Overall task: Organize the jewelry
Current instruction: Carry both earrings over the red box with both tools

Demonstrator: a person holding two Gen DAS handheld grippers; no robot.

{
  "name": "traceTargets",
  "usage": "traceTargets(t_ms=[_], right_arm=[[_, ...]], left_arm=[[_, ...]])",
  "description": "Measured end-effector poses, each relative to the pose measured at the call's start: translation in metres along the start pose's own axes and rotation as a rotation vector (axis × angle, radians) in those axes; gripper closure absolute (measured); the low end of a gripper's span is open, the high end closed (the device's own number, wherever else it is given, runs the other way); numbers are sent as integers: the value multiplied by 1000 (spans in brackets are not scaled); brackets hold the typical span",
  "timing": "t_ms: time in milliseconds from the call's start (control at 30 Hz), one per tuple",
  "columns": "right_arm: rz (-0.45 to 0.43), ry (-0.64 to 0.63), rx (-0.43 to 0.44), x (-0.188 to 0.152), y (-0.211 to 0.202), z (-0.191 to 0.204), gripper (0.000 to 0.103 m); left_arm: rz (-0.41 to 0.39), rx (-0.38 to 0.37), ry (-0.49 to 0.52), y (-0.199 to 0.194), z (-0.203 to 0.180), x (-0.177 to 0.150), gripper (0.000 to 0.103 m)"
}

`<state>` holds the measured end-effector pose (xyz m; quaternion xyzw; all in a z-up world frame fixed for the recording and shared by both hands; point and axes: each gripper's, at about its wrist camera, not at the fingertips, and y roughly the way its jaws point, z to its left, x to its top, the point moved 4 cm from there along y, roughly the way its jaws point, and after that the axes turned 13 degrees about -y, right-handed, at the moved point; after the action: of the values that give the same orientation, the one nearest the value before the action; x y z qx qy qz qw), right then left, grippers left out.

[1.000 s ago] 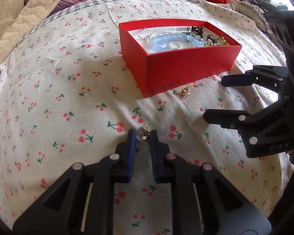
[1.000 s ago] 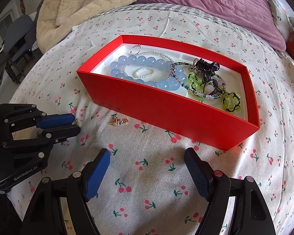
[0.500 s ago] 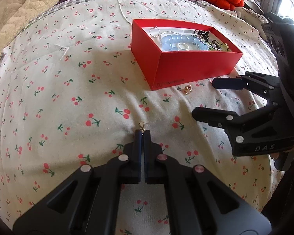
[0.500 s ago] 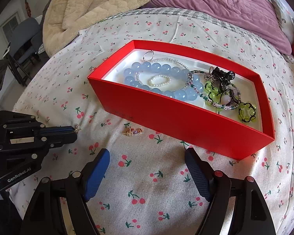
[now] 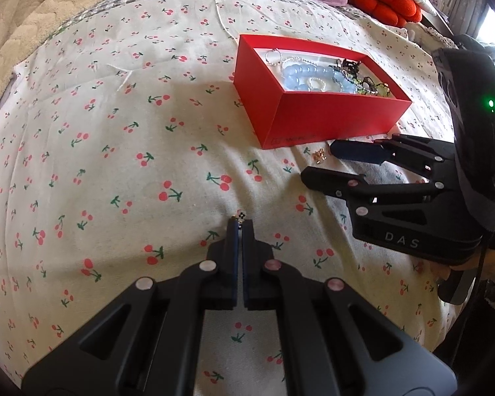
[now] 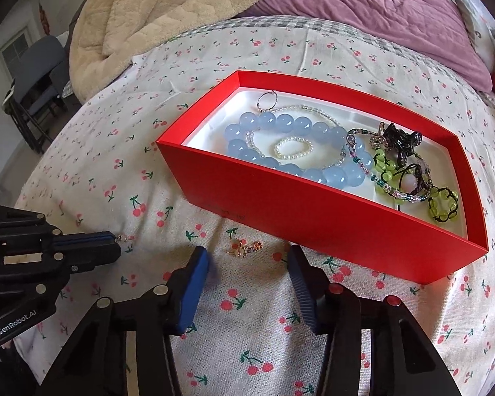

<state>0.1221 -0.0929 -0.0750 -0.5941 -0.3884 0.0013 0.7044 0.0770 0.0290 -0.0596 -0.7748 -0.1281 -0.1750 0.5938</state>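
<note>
A red box [image 6: 280, 204] on the cherry-print bedspread holds a blue bead necklace [image 6: 280, 125], a pearl ring, green bead pieces and a dark clip. My left gripper [image 5: 240, 227] is shut on a small flower earring [image 5: 241, 216], which pokes out past its tips; the same earring [image 6: 125, 238] shows at the left of the right wrist view. A gold earring [image 6: 244, 248] lies on the cloth just in front of the box. My right gripper [image 6: 247, 257] straddles it with its jaws closing, and the pads are still apart from it.
A beige quilted blanket [image 6: 168, 10] and a purple blanket [image 6: 363, 10] lie beyond the box. Orange cushions [image 5: 382, 3] sit at the far right of the bed. A dark chair [image 6: 39, 76] stands past the bed's left edge.
The left jaws shut on the small earring and raised it off the cloth. The right gripper moved up to the gold earring and its jaws narrowed around it.
</note>
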Motion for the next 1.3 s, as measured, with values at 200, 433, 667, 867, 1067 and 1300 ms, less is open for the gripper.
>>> traceTargets(t_ms=[200,433,667,867,1067,1300], right_arm=[[-3,-22,15,3,0,5,83],[10,-25,50,1,-5,7,95],[20,3,80,-4,-19,2,95],[59,50,82,-12,-34,-7,95],[79,150,106,-18,-54,-22,95],[12,221,124,-9,-86,-38,95]], left_arm=[[0,0,-1,-1,-1,0,101],[-13,2,-2,-4,-2,1,101],[-30,-14,-21,-10,-2,6,101],[-29,-43,-49,-16,-2,10,101],[-29,-108,-109,-26,-5,21,101],[-54,-155,-152,-41,-14,38,101]])
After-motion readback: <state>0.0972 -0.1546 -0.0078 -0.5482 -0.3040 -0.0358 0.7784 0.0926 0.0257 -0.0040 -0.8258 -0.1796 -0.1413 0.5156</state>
